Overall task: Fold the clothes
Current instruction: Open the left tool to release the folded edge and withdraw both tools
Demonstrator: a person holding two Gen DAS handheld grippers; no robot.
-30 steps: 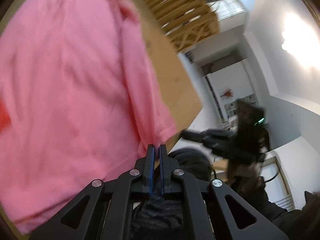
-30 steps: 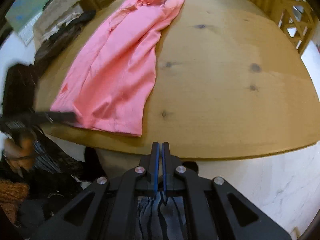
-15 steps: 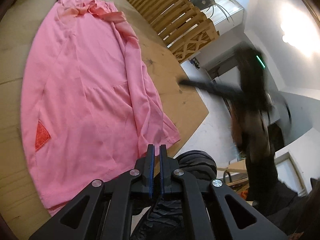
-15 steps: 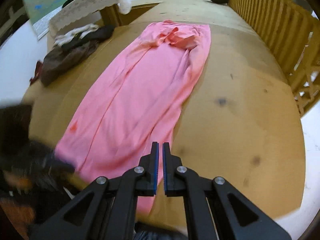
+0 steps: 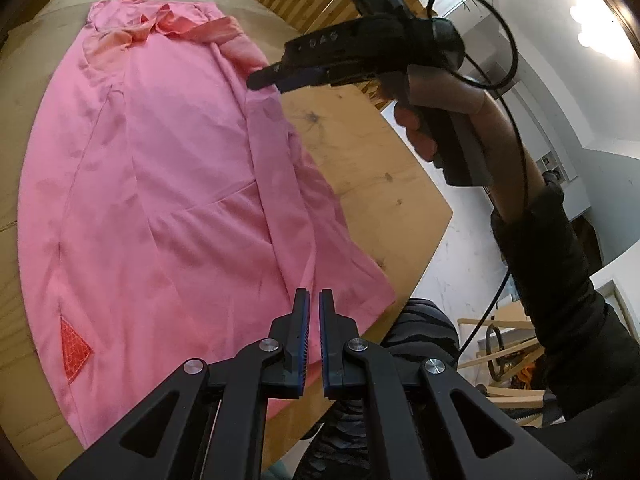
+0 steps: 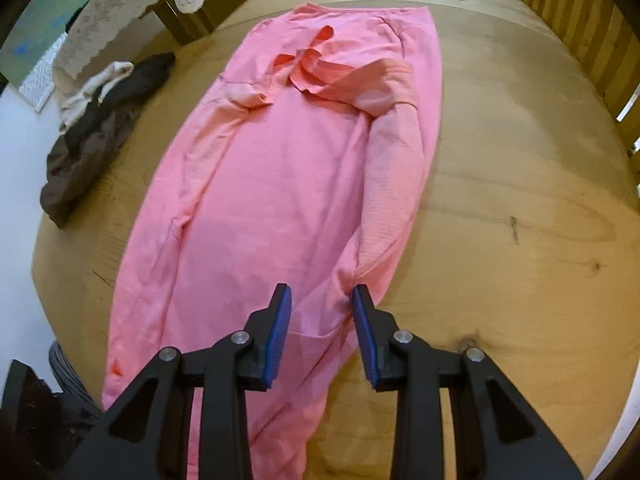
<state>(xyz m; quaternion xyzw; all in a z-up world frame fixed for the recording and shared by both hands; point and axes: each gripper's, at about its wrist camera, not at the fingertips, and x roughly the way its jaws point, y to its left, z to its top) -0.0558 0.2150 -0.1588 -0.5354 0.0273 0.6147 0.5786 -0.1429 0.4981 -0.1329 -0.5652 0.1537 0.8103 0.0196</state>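
A long pink garment (image 5: 168, 184) (image 6: 280, 184) lies flat and lengthwise on the wooden table (image 6: 520, 200). Its sleeves are folded in near the collar, and a red triangular tag (image 5: 74, 344) sits by the near hem. My left gripper (image 5: 314, 294) is shut, holds nothing, and hovers over the hem's right part. My right gripper (image 6: 322, 294) is open, its blue pads either side of a bunched fold at the garment's right edge. In the left wrist view, a hand holds the right gripper (image 5: 276, 76) above the garment's far right side.
A heap of dark and white clothes (image 6: 92, 140) lies at the table's left edge, beside a lace-covered piece of furniture (image 6: 120, 8). A slatted wooden railing (image 6: 580, 20) runs along the far right. The person's dark sleeve (image 5: 560, 280) is off the table's near right corner.
My right gripper has swung in from beyond the table edge to over the garment and opened. My left gripper has drawn back from the near corner and now sits higher over the hem.
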